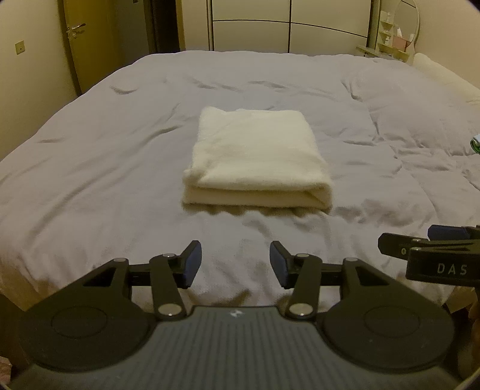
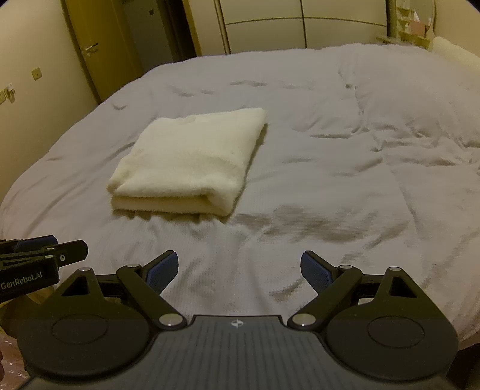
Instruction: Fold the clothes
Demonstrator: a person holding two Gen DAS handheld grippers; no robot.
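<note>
left gripper point(image 1: 235, 264) jaws apart, empty | right gripper point(image 2: 240, 271) wider | towel point(image 1: 255, 156) folded

Bedroom, dim yellowish light. Big bed point(image 1: 120, 150) with wrinkled grey duvet fills most of both views. Cream walls point(image 1: 33, 75). Wooden door point(image 1: 87, 45) with metal handle far left, wardrobe point(image 1: 288, 24) with pale panels behind bed, small shelf point(image 1: 393, 39) with bits far right.

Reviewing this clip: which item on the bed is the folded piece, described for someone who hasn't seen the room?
Start at the wide bed under its grey duvet, which fills most of both wrist views. Near its middle lies the folded cream towel, a thick layered rectangle. It is the only pale, fluffy thing lying on the smooth grey cover, and neither gripper touches it.
</note>
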